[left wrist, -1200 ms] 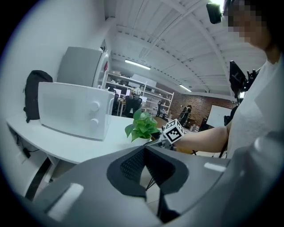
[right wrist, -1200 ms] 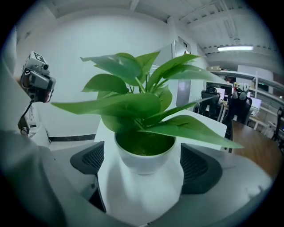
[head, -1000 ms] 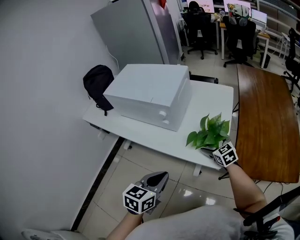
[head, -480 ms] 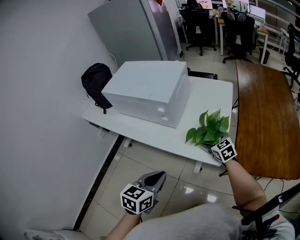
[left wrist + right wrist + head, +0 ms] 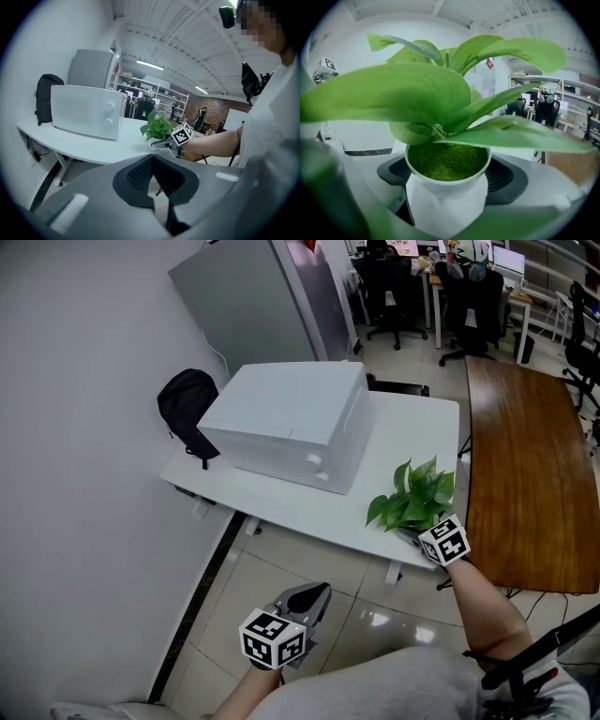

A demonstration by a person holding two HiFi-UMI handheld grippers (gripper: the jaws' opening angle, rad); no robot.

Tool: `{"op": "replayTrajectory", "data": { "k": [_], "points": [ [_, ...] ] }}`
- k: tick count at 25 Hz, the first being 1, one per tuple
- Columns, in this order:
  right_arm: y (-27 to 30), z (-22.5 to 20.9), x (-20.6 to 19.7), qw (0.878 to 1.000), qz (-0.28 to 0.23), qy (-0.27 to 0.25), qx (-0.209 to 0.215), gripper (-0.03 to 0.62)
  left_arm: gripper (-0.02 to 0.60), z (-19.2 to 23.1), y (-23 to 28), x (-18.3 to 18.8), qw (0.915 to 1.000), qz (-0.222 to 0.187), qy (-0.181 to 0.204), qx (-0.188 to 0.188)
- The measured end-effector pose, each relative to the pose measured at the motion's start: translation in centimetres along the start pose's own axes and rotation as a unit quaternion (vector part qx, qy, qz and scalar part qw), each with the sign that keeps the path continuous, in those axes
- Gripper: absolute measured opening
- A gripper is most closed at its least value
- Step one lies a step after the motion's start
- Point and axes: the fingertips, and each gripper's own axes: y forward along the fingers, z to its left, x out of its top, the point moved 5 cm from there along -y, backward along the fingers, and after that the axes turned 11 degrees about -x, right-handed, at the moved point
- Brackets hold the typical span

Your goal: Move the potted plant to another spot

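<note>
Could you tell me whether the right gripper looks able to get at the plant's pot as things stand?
Yes, it seems so: the jaws of the right gripper have just been closing with the white pot between them, pads against its sides; the leaves overhang but block nothing.

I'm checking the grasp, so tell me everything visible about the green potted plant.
The green potted plant has broad glossy leaves over mossy green filling in a smooth white pot, seemingly plastic or ceramic. It stands upright near the white table's front edge. The right gripper's dark fingers, which have just been closing, press its sides.
</note>
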Motion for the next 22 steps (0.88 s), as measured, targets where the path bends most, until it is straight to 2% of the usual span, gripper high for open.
{"op": "replayTrajectory", "data": {
  "k": [11,22],
  "points": [
    [-2.5,-2.4,0.6,0.999,-0.022,0.007,-0.022,0.470,-0.003,-1.5,2.4,0.8,0.9996,0.003,0.016,-0.022],
    [-10.4,-10.1,-1.0,0.995,-0.027,0.019,-0.091,0.471,-0.003,-6.5,8.1,3.6,0.9954,0.008,0.048,-0.083]
  ]
}}
